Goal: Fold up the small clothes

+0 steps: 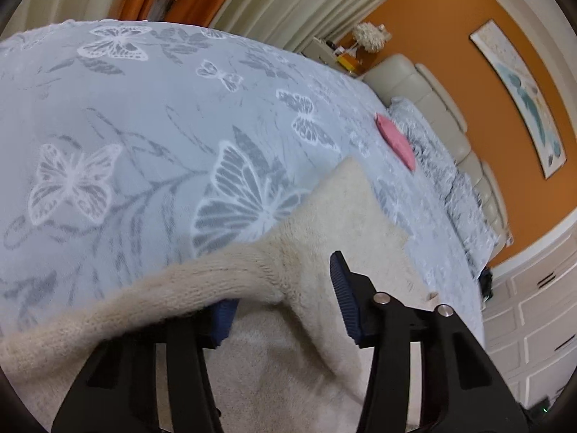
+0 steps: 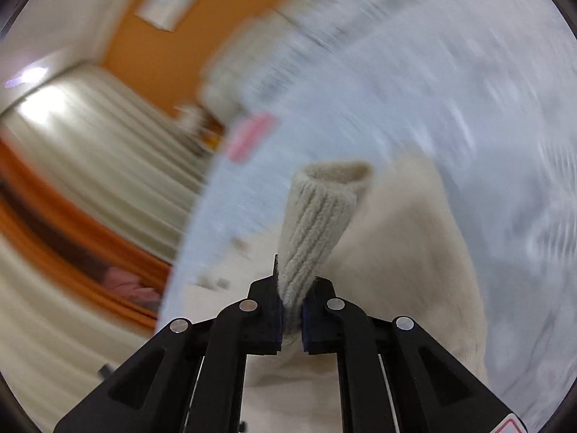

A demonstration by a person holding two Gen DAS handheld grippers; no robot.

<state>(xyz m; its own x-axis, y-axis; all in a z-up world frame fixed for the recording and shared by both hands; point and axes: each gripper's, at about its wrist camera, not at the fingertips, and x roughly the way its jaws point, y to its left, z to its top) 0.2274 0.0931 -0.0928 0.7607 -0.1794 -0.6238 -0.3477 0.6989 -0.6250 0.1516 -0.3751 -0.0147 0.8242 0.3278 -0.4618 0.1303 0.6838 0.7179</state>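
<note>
Left claw (image 1: 285,306): jaws are standing part-way apart, blue pads showing; a fold of the cream garment (image 1: 324,216) is lying between them and draping over the left finger; whether the pads are pressing on it cannot be told.
Right claw (image 2: 292,319): jaws are pressing together, pinching the ribbed cuff (image 2: 317,223) of the garment; the cuff's open end is pointing away from the camera.
Garment location: it is lying on the bed, on the butterfly-print bedspread (image 1: 126,126).
Pink item (image 1: 395,140): it is lying further up the bedspread, well apart from the garment.
Right view: the background is blurring.
</note>
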